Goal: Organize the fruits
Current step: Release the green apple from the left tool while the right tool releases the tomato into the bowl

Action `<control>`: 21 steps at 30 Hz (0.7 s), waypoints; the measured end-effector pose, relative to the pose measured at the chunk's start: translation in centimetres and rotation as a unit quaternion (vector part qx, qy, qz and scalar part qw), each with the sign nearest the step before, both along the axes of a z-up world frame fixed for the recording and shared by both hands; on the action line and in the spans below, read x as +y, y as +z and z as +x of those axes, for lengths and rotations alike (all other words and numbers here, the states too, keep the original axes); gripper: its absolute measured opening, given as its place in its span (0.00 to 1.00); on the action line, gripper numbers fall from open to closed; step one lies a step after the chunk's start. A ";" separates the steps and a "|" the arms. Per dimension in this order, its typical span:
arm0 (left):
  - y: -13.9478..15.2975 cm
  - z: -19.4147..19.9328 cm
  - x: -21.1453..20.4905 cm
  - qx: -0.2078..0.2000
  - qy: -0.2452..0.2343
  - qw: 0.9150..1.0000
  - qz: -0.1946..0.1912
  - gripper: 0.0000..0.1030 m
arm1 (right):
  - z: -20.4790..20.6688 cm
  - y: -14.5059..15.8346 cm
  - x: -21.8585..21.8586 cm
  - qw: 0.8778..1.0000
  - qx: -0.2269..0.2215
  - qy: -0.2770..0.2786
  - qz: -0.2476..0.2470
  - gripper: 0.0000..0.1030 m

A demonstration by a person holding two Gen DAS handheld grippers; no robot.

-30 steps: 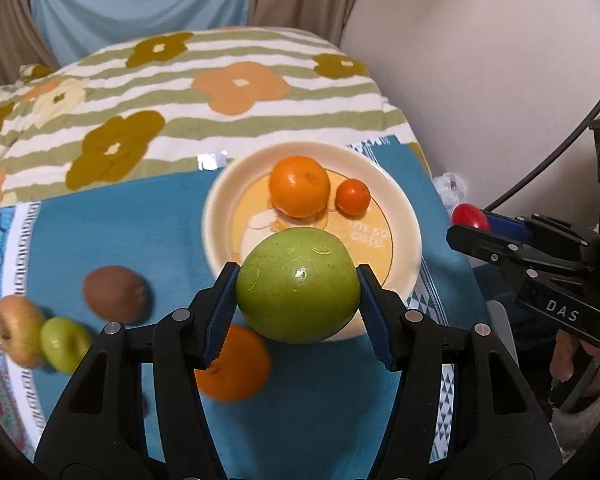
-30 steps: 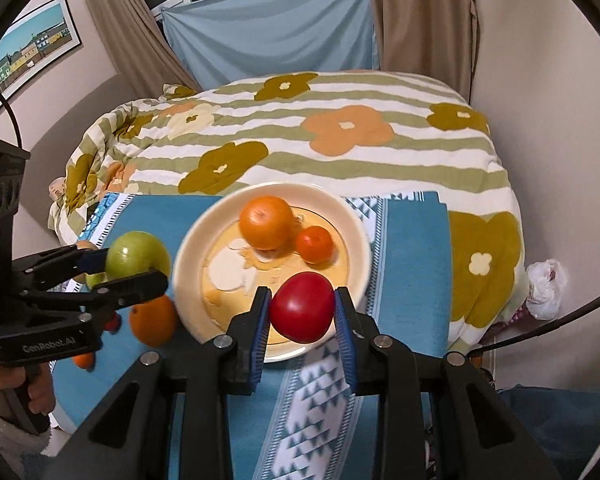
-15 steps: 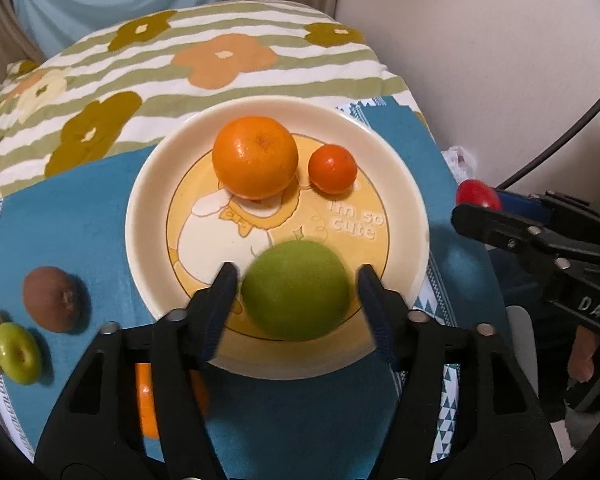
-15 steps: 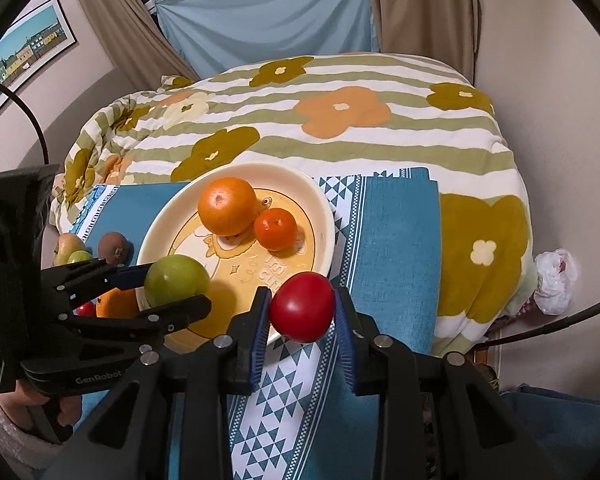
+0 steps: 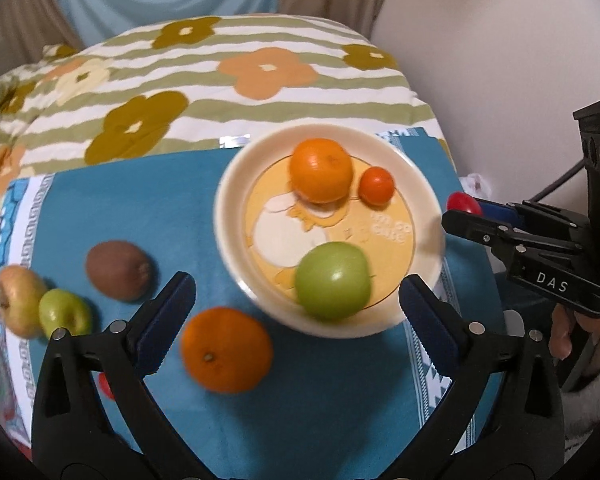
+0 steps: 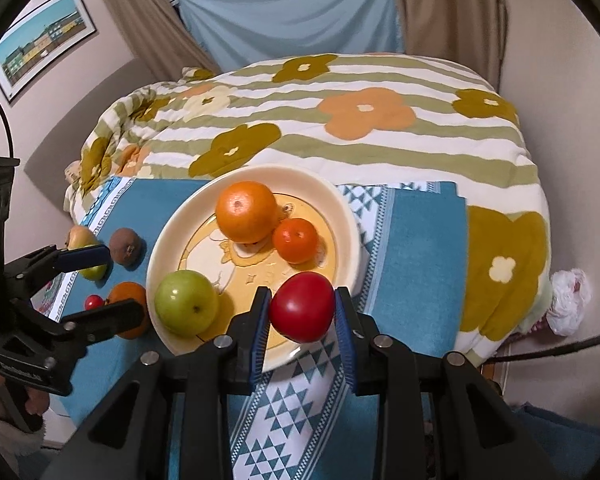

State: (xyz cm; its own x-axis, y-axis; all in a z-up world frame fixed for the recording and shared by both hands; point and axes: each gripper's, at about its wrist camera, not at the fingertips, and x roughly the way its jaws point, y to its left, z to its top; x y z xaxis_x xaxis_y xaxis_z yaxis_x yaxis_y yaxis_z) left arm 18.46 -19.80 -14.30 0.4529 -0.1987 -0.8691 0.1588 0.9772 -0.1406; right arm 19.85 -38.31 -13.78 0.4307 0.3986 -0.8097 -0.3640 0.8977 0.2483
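A green apple [image 5: 332,280] [image 6: 186,302] lies on the cream plate [image 5: 228,216] [image 6: 340,208], next to a big orange [image 5: 322,170] and a small mandarin [image 5: 376,185]. My left gripper [image 5: 296,304] [image 6: 100,286] hangs over the plate's near edge. Its jaws are opening wide, and the apple sits just past the fingertips, touching neither pad. My right gripper [image 6: 302,312] is shut on a red tomato-like fruit [image 6: 302,306] [image 5: 464,204], held above the plate's near right rim.
On the blue cloth [image 5: 320,408] left of the plate lie an orange [image 5: 226,350], a brown kiwi [image 5: 118,270], a small green apple [image 5: 64,312], a yellowish apple [image 5: 18,300] and a small red fruit [image 6: 94,301]. A floral quilt [image 6: 340,120] spreads behind. Walls stand close on the right.
My left gripper let go of the green apple onto the plate, spread its jaws and drew back. The right gripper came lower over the plate's rim with the red fruit.
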 end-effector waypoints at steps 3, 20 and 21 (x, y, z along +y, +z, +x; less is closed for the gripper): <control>0.3 -0.5 1.1 0.000 0.014 1.000 0.000 1.00 | 0.1 -0.6 1.1 1.000 0.001 0.025 -0.006 0.28; 0.3 -3.1 4.4 0.003 0.051 0.999 0.012 1.00 | 0.0 -2.3 2.1 0.997 0.019 0.066 0.020 0.72; 0.4 -3.3 4.5 0.002 0.052 0.999 0.014 1.00 | -0.2 -2.0 2.0 0.997 0.017 0.066 0.033 0.90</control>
State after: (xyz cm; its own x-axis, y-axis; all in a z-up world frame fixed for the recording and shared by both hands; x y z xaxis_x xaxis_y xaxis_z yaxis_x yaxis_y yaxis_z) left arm 15.16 -15.26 -13.89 0.4663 -0.1256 -0.8756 0.0557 0.9921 -0.1126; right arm 19.61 -36.32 -15.82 0.3437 0.5033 -0.7928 -0.4684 0.8236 0.3198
